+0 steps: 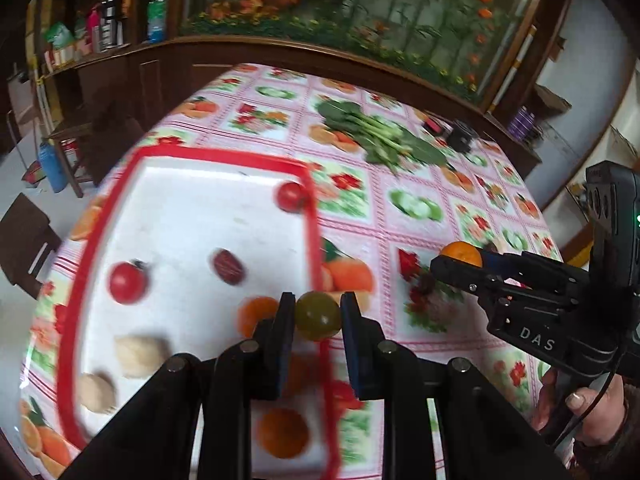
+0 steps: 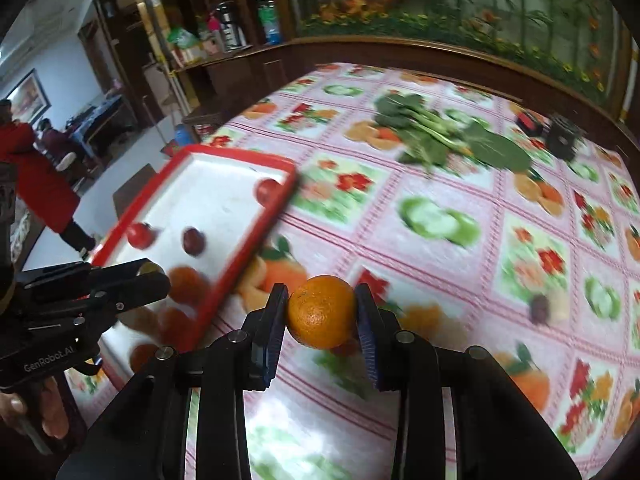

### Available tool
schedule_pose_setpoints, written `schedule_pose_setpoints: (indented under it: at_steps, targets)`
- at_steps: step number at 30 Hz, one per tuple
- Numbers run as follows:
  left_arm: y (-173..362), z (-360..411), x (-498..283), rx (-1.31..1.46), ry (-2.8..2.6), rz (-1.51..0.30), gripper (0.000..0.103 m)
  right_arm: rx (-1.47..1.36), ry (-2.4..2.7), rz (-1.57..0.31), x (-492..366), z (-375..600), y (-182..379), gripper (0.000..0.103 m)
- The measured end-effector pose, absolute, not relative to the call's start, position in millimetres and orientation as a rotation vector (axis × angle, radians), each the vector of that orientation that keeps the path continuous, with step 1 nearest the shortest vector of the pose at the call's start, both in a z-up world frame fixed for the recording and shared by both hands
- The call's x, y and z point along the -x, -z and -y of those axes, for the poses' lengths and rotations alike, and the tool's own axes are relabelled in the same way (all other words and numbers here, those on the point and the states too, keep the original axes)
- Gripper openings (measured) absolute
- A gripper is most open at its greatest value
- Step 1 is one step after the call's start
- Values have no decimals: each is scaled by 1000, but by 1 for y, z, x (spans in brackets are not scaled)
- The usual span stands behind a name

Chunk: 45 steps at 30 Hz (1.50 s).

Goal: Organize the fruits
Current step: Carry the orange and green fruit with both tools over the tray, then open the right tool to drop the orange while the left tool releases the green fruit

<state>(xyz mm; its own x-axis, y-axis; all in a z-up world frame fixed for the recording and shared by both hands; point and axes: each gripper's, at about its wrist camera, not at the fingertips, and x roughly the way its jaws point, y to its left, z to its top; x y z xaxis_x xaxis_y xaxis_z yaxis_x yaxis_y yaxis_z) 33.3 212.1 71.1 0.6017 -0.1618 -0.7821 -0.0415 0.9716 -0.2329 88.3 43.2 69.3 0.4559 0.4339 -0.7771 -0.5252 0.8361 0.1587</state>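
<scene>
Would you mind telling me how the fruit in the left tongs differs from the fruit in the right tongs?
The left tongs hold a smooth, olive-green tomato; the right tongs hold a bright orange with dimpled peel. The tomato hangs over the red edge of the tray, while the orange is over the tablecloth, beside the tray. Both are round, small and clamped between the pads.

Tray [image 1: 132,168] as my landmark: glossy white plastic floor, red plastic rim. Tablecloth [image 1: 400,240] under tray looks like smooth printed vinyl, slight sheen. Beside tray I see left gripper [image 1: 318,316]: matt black plastic, silver metal pins, on smooth glossy green tomato [image 1: 318,316]. Right of tray, orange [image 2: 322,312] shows pitted, dimpled peel. Beyond tray, cabinet [image 1: 160,72] is dark polished wood.
</scene>
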Motion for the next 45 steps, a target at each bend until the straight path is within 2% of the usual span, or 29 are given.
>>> schedule_pose_setpoints:
  at_steps: [10, 18, 40, 45]
  targets:
    - [-70, -276, -53, 255, -55, -934, 25, 92, -680, -913, -114, -111, -78, 33]
    - [-54, -299, -81, 270, -105, -956, 25, 105, -729, -963, -126, -160, -54, 33]
    - [-18, -303, -107, 272, -166, -1041, 26, 188, -749, -1032, -136, -183, -17, 34]
    - [-17, -305, -107, 283, -182, -1055, 27, 200, -749, -1027, -132, -182, -19, 40]
